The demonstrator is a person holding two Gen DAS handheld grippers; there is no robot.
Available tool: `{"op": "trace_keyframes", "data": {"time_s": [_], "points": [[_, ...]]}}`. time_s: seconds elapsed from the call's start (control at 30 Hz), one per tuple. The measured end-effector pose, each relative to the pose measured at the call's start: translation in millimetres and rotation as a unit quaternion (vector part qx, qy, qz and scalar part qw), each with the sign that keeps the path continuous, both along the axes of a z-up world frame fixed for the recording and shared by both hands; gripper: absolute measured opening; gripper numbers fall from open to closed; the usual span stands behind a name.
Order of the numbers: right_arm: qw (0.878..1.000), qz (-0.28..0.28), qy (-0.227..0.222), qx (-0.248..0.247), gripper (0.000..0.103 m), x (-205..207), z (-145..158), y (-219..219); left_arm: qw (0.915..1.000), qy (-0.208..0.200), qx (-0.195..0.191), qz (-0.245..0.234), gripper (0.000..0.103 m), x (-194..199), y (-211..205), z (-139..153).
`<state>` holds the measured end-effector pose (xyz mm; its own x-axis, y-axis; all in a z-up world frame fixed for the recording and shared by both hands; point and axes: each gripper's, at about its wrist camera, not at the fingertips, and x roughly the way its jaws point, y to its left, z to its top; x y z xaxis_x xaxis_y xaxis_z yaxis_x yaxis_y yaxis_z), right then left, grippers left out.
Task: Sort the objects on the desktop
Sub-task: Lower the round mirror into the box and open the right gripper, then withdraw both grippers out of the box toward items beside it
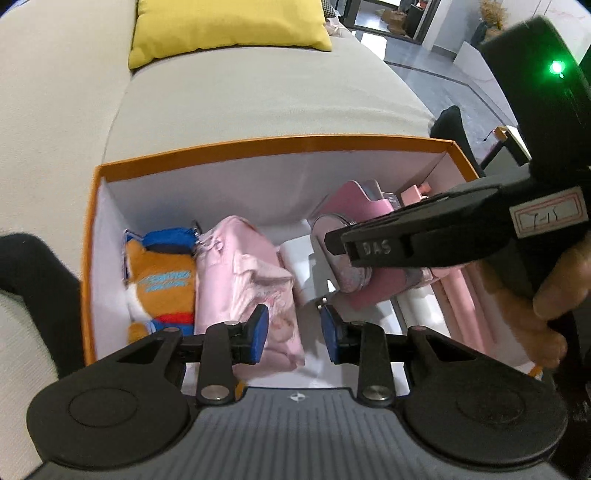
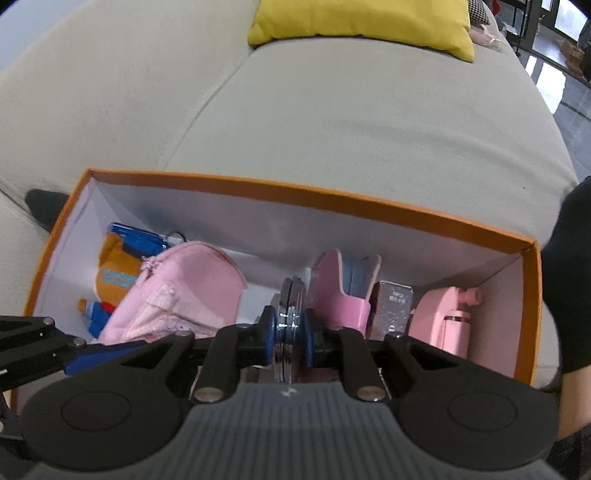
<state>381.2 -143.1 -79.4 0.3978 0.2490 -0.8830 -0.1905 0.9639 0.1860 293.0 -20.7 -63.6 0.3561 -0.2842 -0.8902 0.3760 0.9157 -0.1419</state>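
Note:
An orange box (image 1: 258,146) (image 2: 295,194) with a white inside stands on a beige sofa. It holds an orange and blue plush toy (image 1: 162,280) (image 2: 114,269), a pink pouch (image 1: 243,280) (image 2: 184,291), a pink holder (image 2: 340,291) and a pink bottle (image 2: 447,317). My left gripper (image 1: 291,317) hangs open above the pouch's near end, with nothing between its blue pads. My right gripper (image 2: 291,328) (image 1: 343,254) is shut on a round silver compact (image 2: 291,295) (image 1: 352,278), held on edge inside the box beside the pink holder.
A small silver carton (image 2: 391,306) stands between the holder and the bottle. A yellow cushion (image 1: 229,26) (image 2: 362,22) lies at the sofa's back. A hand (image 1: 546,306) grips the right tool. Dark clothing (image 1: 33,277) (image 2: 569,277) flanks the box. A tiled floor lies beyond the sofa's right end.

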Motion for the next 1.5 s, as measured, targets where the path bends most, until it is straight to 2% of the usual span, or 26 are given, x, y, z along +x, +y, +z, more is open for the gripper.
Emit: {"op": "trace_keyframes", "data": {"time_s": [0.03,0.07,0.17,0.23,0.4,0.57,0.6,0.63,0.7,0.83,0.93,1.03,1.17,1.5], "points": [[1.0,0.001,-0.006,0.005,0.026,-1,2,-3,1.0,0.001,-0.003,0.002,0.036,-1,2,3],[1.0,0.005,-0.014,0.009,0.027,-3,6,-5,1.0,0.003,-0.005,0.003,0.036,-3,3,5],[0.999,0.015,-0.034,0.002,0.028,-11,19,-9,1.0,0.005,-0.002,-0.006,0.036,-11,6,15],[0.999,0.025,-0.045,-0.002,0.028,-16,24,-11,0.9999,0.002,0.01,-0.011,0.036,-17,9,20],[0.998,0.038,-0.04,0.016,0.028,-25,29,-15,0.9996,-0.01,0.019,0.018,0.036,-32,28,27],[0.997,0.056,-0.046,0.02,0.022,-38,31,-17,0.999,-0.015,0.028,0.032,0.036,-30,29,17],[0.997,0.056,-0.044,0.021,0.021,-39,30,-19,0.9991,-0.012,0.029,0.03,0.035,-27,27,14],[0.997,0.056,-0.043,0.022,0.019,-41,31,-21,0.9992,-0.005,0.028,0.029,0.028,-25,25,10],[0.997,0.061,-0.04,0.028,0.019,-45,33,-23,0.9993,0.005,0.029,0.023,0.022,-22,20,2],[0.994,0.101,-0.025,0.032,0.018,-58,33,-20,0.9989,0.017,0.037,0.024,0.012,-18,12,-14],[0.991,0.129,0.003,0.038,0.014,-61,25,-12,0.9988,0.028,0.028,0.029,0.011,-12,12,-22],[0.989,0.147,0.003,0.01,0.013,-60,15,1,0.9985,0.033,0.022,0.038,0.011,-8,14,-23],[0.987,0.157,0.031,-0.017,0.011,-48,-3,13,0.9982,0.039,0.021,0.041,0.011,-1,14,-22],[0.993,0.108,0.052,-0.004,0.01,-27,-20,22,0.9973,0.054,-0.003,0.05,0.011,9,19,-32]]}}
